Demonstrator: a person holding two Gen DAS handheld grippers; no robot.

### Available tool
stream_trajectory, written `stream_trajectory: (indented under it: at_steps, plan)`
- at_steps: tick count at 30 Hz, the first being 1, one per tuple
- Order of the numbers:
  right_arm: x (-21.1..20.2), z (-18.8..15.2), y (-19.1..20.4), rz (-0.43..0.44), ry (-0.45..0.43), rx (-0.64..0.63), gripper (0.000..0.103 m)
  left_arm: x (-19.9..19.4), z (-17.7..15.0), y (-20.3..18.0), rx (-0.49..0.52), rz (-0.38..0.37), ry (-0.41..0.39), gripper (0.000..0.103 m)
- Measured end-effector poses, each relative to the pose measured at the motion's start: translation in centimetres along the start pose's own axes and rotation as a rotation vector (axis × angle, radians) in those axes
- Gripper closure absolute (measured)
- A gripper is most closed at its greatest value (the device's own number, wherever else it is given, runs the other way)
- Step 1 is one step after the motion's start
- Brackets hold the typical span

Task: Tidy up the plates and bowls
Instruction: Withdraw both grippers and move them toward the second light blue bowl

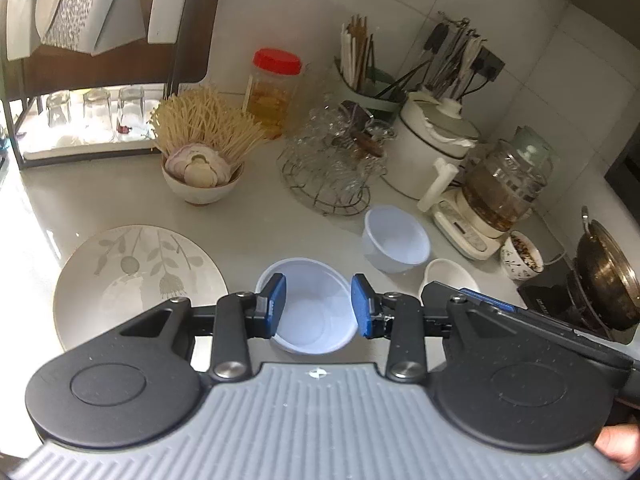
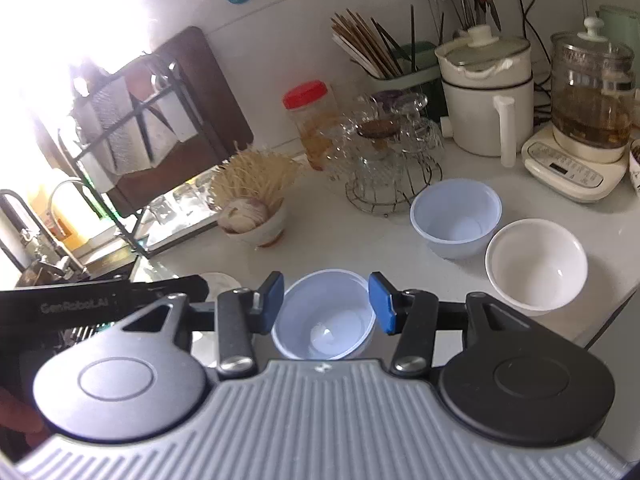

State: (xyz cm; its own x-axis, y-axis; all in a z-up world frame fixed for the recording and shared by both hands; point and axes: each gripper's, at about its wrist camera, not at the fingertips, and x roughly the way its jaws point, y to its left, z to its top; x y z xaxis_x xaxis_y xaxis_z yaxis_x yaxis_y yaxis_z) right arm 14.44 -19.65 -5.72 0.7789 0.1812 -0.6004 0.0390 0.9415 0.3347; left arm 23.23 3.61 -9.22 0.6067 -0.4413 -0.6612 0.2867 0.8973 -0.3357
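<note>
A pale blue plastic bowl [image 1: 308, 306] [image 2: 325, 316] stands on the white counter just ahead of both grippers. My left gripper [image 1: 318, 306] is open above it, and my right gripper [image 2: 326, 304] is open above it too. A second blue bowl [image 1: 396, 238] [image 2: 456, 218] and a white bowl [image 1: 448, 276] [image 2: 536, 266] stand to the right. A large leaf-patterned plate [image 1: 136, 276] lies to the left. The dish rack [image 1: 96, 20] [image 2: 132, 128] holds plates at the back left.
A bowl with garlic and noodles [image 1: 202, 168], a red-lidded jar [image 1: 274, 88], a wire stand of glass cups [image 1: 332, 160], a white pot [image 1: 432, 148], a glass kettle [image 1: 500, 196], a chopstick holder [image 2: 384, 56] and a wok [image 1: 608, 276] crowd the counter's back and right.
</note>
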Motion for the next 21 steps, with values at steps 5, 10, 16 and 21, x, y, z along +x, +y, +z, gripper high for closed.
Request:
stream_trajectory:
  at_steps: [5, 10, 16, 21]
  plan:
    - [-1.9, -0.1, 0.6, 0.007, -0.007, -0.013, 0.052, -2.4, 0.1, -1.0, 0.004, -0.005, -0.030, 0.062]
    - [-3.8, 0.0, 0.9, 0.013, -0.047, -0.037, 0.052, -4.2, 0.2, -2.0, 0.018, -0.001, -0.037, 0.062]
    - [-5.3, 0.2, 0.0, -0.003, -0.056, -0.022, 0.053, -6.0, 1.3, -2.8, 0.017, -0.016, -0.049, 0.062]
    - [-7.8, 0.4, -0.8, -0.041, -0.092, -0.054, 0.053, -6.3, 1.0, -4.3, 0.057, -0.022, -0.051, 0.060]
